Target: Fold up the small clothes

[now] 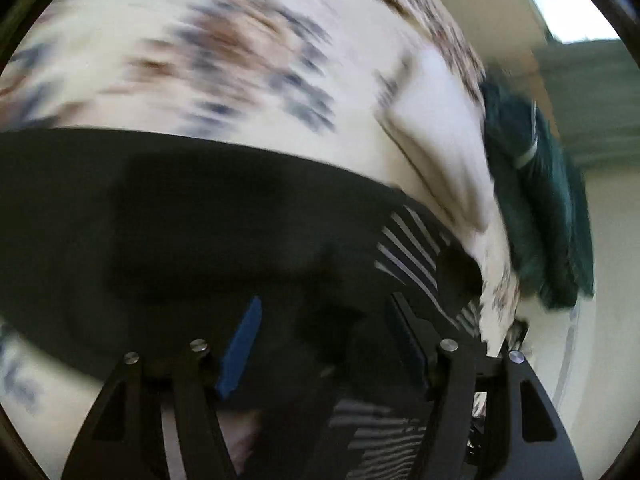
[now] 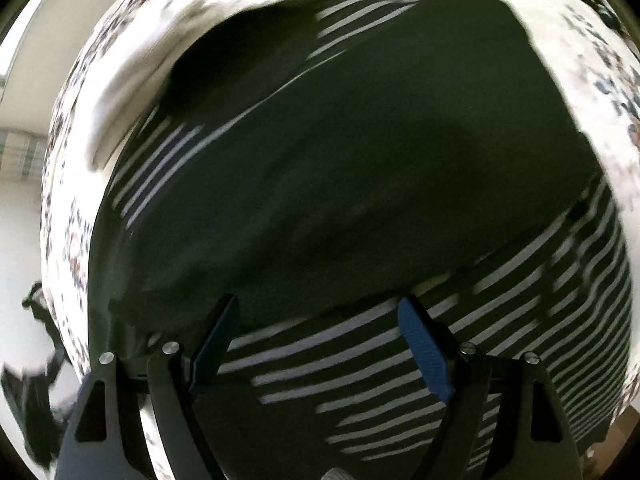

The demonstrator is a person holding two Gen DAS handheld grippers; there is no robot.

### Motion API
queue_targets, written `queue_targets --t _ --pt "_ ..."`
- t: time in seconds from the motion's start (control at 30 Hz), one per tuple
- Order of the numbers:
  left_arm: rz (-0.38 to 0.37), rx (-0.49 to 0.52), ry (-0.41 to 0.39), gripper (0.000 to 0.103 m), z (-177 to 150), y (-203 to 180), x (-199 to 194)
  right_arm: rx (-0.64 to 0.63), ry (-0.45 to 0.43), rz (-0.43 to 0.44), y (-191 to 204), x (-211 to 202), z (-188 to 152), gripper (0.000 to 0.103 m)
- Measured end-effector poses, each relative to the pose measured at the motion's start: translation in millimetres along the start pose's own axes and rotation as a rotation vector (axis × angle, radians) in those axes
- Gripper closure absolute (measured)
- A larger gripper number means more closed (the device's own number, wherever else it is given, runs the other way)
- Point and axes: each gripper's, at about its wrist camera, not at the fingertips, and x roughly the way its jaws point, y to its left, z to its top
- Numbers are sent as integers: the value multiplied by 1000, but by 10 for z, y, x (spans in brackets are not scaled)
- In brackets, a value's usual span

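A black garment [image 1: 200,220] with white-striped parts lies spread on a flower-patterned cover [image 1: 180,40]. In the right wrist view the same garment [image 2: 360,140] fills most of the picture, with a plain black flap lying over the striped part [image 2: 360,360]. My left gripper [image 1: 324,344] hovers over the garment's near edge, its blue-padded fingers apart and nothing pinched between them. My right gripper [image 2: 320,344] stands wide open above the striped cloth and grips nothing. Both views are blurred by motion.
A white folded piece [image 1: 436,152] lies on the cover beyond the garment, and a dark green cloth [image 1: 540,208] sits at the cover's right edge. The flowered cover [image 2: 600,60] shows around the garment. Dark objects [image 2: 36,380] lie on the pale floor at left.
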Motion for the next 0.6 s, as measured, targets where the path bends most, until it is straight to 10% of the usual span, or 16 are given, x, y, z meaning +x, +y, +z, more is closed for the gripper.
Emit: queue_targets --t 0.17,0.23,0.27,0.6 --pt "159 197 120 44 44 -454 814 57 -21 -10 -391 -66 318 20" --pt "195 285 82 95 3 -608 813 63 -22 -10 -536 -98 440 20" --pt "215 309 70 100 -6 -650 787 63 -23 -14 -589 -107 489 20" --pt "191 213 -129 101 190 -513 212 165 -62 25 -1127 -351 962 20"
